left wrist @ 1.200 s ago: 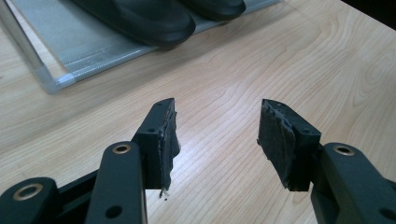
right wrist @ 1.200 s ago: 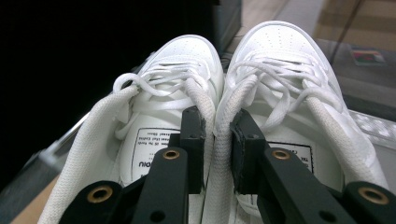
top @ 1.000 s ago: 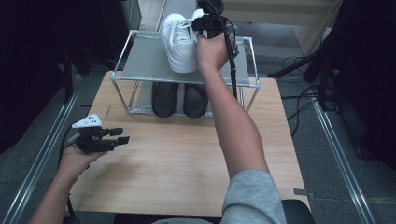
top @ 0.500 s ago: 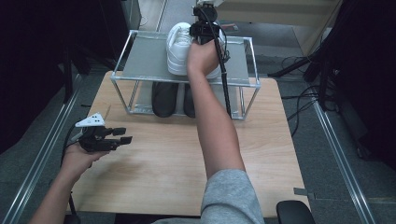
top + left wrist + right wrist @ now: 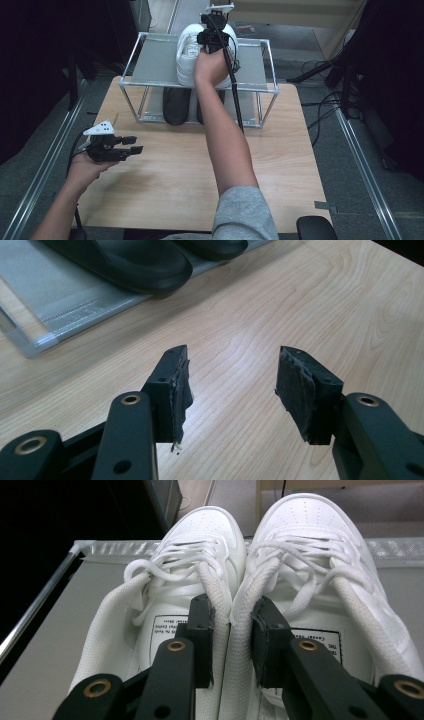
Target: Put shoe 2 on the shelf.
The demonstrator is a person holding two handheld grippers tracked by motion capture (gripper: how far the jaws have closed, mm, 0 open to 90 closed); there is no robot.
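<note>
Right tongs [image 5: 230,640] lowered white sneakers [image 5: 260,580] onto rack [image 5: 150,62], loosening.

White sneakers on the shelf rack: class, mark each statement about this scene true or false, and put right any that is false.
1. The white sneakers sit on the top shelf of the rack. True.
2. The right gripper has one of its jaws inside each sneaker, with the two inner collars between them. True.
3. The left gripper holds a black sandal. False: its jaws stand open over bare table with nothing between them.
4. The black sandals lie on the top shelf. False: they sit on the lower shelf, under the sneakers.
5. The sneakers are laced. True.
</note>
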